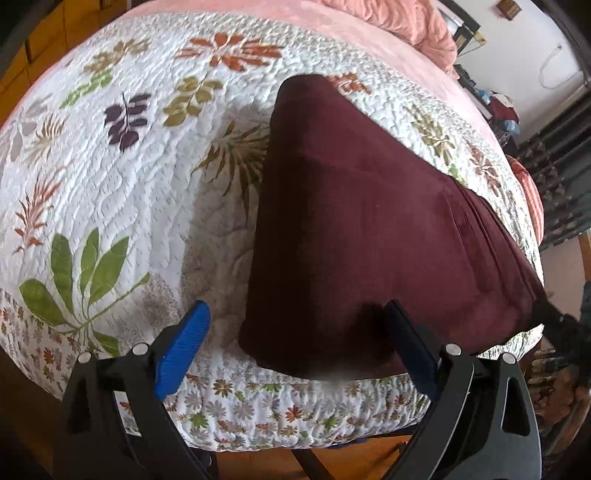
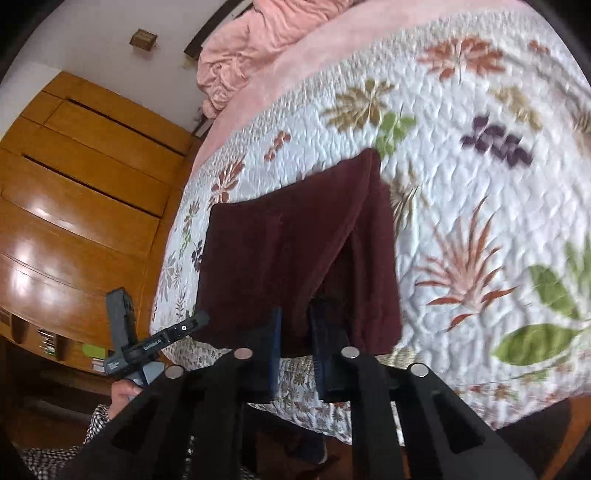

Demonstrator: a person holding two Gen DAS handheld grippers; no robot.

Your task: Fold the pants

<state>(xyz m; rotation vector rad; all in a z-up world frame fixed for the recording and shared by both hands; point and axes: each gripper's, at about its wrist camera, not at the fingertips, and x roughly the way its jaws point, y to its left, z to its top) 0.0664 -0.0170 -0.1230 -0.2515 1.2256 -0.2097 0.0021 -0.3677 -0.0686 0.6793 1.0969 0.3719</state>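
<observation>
The dark maroon pants (image 1: 354, 229) lie on the floral quilt near the bed's front edge, partly folded. In the left wrist view my left gripper (image 1: 295, 325) is open, its blue fingers (image 1: 181, 347) spread either side of the pants' near left corner, just above it. In the right wrist view the pants (image 2: 280, 254) have one layer lifted. My right gripper (image 2: 297, 325) is shut on the pants' near edge and holds that layer up off the quilt. The left gripper's body shows at the left of the right wrist view (image 2: 155, 343).
The white quilt (image 1: 110, 177) with leaf prints covers the bed, with a pink sheet and bunched pink blanket (image 1: 406, 22) at the far end. A wooden wardrobe (image 2: 74, 192) stands beside the bed. The bed's front edge (image 1: 258, 413) drops to the floor.
</observation>
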